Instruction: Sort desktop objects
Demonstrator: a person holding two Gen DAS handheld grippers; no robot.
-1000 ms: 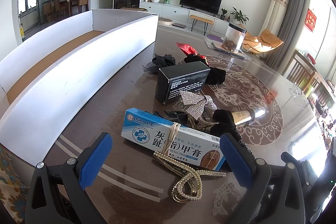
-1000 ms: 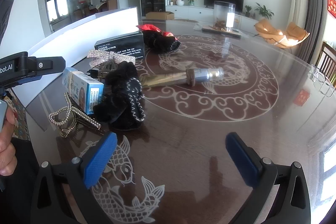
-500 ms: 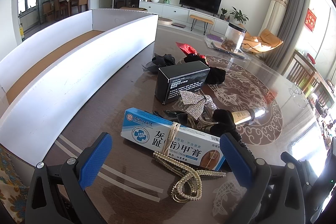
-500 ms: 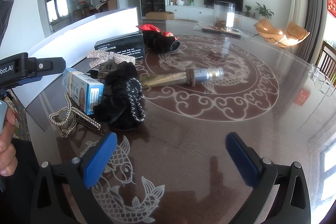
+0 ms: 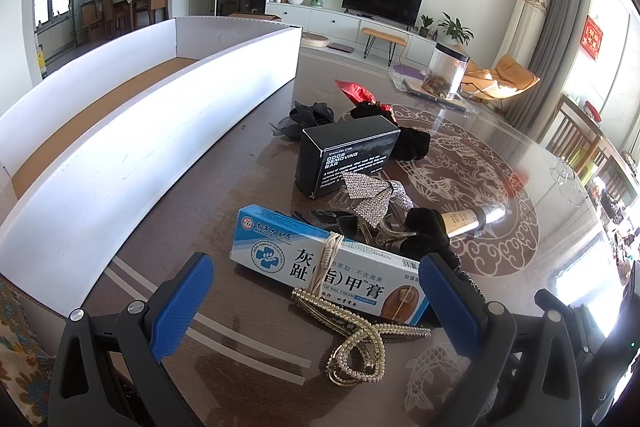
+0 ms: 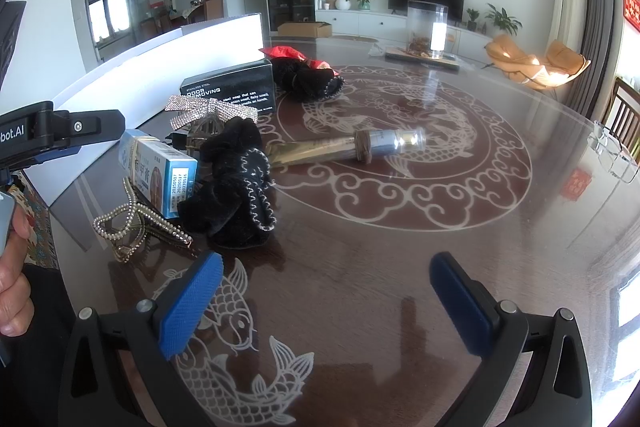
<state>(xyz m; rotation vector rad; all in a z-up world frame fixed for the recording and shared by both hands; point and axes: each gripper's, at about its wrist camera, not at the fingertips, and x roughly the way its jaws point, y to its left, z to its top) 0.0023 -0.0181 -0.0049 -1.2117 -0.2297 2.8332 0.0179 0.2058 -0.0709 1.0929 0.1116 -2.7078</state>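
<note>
Gold tube (image 5: 466, 221) partly behind black scrunchie (image 5: 424, 235), white box (image 5: 120, 131) cropped left, jar (image 5: 446, 71) contents perhaps dried bits

- Dark glossy worktop (image 6: 400, 267) with pale dragon and fish patterns.
- Lying on it: white tray (image 5: 120, 155), blue cream box (image 5: 280, 247), black box (image 5: 348, 155), pearl clip (image 5: 356, 343), black scrunchie (image 6: 236, 183), gold tube (image 6: 348, 147), glass jar (image 6: 426, 29).

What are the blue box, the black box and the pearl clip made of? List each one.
Blue box: printed cardboard, slightly glossy, with sharp folded edges.
Black box: matte cardboard with white print and crisp corners.
Pearl clip: seemingly gold-toned metal lined with small pearly beads, probably plastic; it glints in the light.
</note>
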